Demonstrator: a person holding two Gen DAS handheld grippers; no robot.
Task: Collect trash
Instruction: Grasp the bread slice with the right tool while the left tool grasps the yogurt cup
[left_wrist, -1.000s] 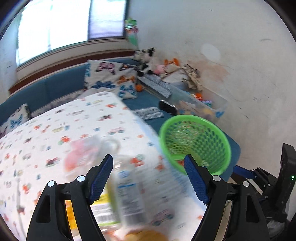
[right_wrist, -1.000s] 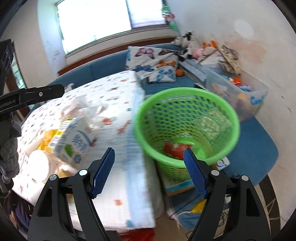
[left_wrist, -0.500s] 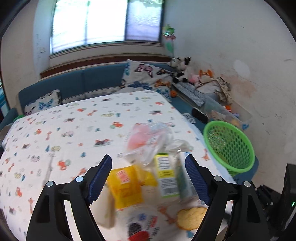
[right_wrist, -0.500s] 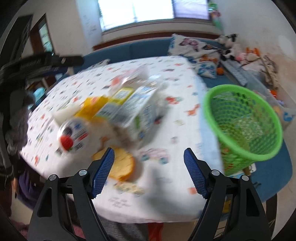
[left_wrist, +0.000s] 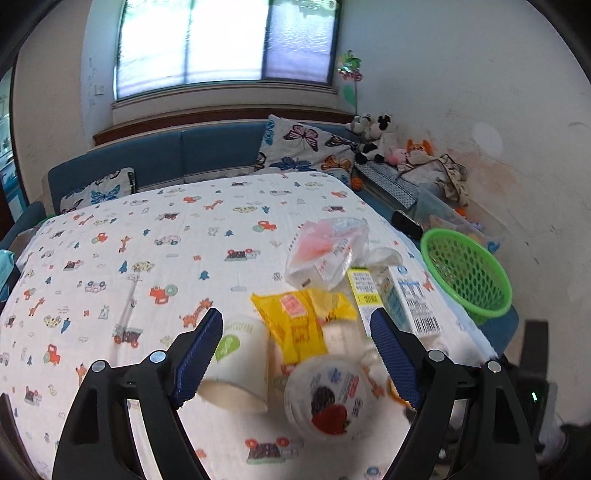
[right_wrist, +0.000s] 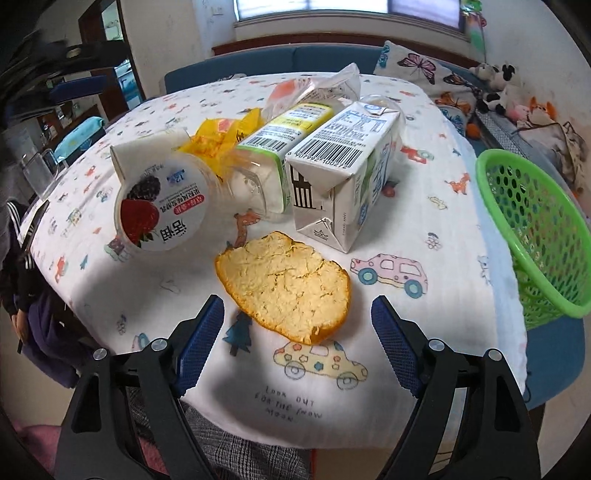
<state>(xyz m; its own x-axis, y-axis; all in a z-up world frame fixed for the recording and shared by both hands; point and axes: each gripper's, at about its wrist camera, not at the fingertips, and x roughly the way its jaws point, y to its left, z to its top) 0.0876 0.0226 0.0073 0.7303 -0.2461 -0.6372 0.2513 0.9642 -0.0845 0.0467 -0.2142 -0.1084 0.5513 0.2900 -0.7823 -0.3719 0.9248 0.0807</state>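
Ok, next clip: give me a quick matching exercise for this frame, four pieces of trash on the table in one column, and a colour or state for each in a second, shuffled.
Things:
1. orange peel
2. yogurt cup
3. snack wrapper
4. milk carton

States:
A. yellow, crumpled, behind the yogurt cup
B. lying on its side, barcode facing up
C. pith side up, nearest the right gripper
D. tipped over, strawberry lid towards the camera

Pairs: 1-C, 2-D, 3-A, 4-B
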